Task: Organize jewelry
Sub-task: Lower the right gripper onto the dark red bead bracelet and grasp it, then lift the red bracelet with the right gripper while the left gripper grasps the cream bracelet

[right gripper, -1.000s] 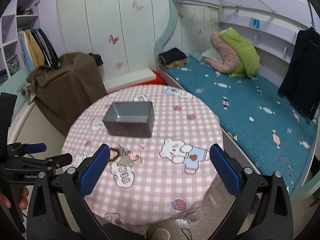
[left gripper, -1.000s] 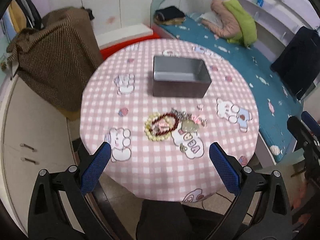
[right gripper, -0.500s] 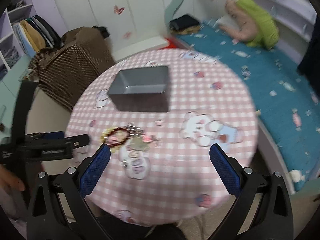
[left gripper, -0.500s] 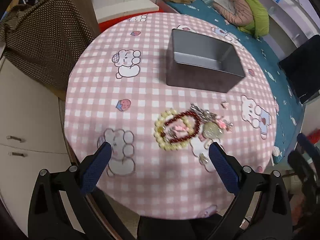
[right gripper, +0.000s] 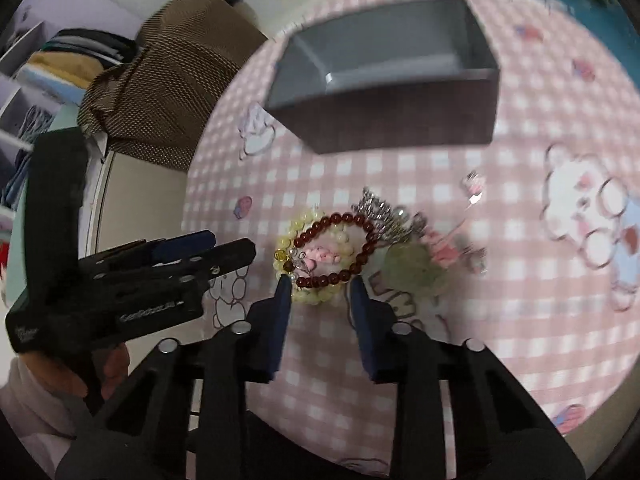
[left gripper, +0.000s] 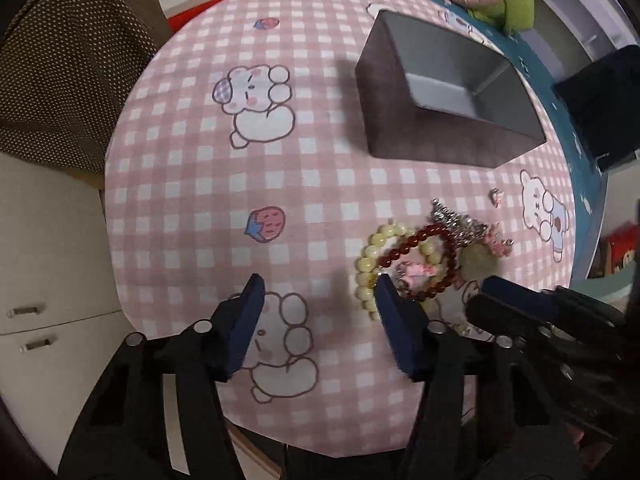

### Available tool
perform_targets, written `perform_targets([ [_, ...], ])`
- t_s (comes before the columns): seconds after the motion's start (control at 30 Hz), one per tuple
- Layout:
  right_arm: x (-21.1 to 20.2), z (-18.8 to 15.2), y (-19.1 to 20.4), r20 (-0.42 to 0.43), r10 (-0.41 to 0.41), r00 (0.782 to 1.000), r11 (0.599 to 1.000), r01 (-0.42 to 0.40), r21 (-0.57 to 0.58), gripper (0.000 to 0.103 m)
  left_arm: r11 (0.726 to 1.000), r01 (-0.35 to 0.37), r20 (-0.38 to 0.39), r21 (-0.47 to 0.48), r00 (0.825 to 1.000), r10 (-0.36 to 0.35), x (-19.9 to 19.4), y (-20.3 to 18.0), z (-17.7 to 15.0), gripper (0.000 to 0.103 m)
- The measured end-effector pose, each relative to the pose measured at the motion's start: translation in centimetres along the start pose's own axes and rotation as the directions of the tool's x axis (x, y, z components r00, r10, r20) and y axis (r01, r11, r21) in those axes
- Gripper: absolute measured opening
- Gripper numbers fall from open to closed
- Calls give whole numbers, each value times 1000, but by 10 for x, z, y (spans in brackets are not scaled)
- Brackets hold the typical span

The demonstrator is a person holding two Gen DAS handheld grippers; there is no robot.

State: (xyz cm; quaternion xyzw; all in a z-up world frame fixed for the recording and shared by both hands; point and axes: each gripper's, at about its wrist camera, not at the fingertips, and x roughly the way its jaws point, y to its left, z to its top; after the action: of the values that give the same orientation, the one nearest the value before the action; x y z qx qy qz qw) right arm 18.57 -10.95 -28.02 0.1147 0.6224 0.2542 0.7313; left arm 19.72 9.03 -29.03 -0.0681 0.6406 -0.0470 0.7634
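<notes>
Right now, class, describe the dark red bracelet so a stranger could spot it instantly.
Start at the grey box on the pink checked tablecloth. In front of it lies a jewelry heap; the dark red bracelet overlaps the pale yellow bracelet, with smaller, darker, glossy beads.

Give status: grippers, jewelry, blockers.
Left gripper and right gripper closing, nothing gripped. Bracelets heaped on table, grey box empty. No blockers.
</notes>
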Motion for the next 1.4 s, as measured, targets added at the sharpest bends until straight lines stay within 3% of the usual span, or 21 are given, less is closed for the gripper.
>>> perform_targets([
  [0.37,17,14,-24,-62,-87,994,981,96,166,17,996,75,-44,39,996,-73,9,13,9,57],
  [0.6,16,14,-22,-57,-96,994,984,104,147,7,992,114,-85,57,990,-109,21,7,13,58],
  [0.73,2,18,-20,-6,-103,995,985,103,139,7,991,111,-100,76,990,-103,22,3,17,60],
  [0.8,-13,19,-16,27,-114,993,986,110,123,7,991,110,-99,71,990,-103,21,3,18,73],
  [1.03,-73,23,-8,182,-145,972,988,131,87,7,994,92,-86,61,993,-86,23,-10,27,73],
  [1.17,-95,25,-9,246,-171,954,983,149,104,7,994,97,-111,46,990,-91,31,-19,28,65],
  [1.3,-109,26,-28,256,-192,947,977,160,138,7,997,38,-105,66,994,-31,33,-33,29,65],
  [1.33,-110,25,-34,252,-196,948,976,163,147,7,997,22,-105,69,994,-15,33,-36,29,59],
  [1.4,-109,22,-40,243,-193,951,975,157,160,7,991,-86,-80,99,992,94,33,-45,28,28],
])
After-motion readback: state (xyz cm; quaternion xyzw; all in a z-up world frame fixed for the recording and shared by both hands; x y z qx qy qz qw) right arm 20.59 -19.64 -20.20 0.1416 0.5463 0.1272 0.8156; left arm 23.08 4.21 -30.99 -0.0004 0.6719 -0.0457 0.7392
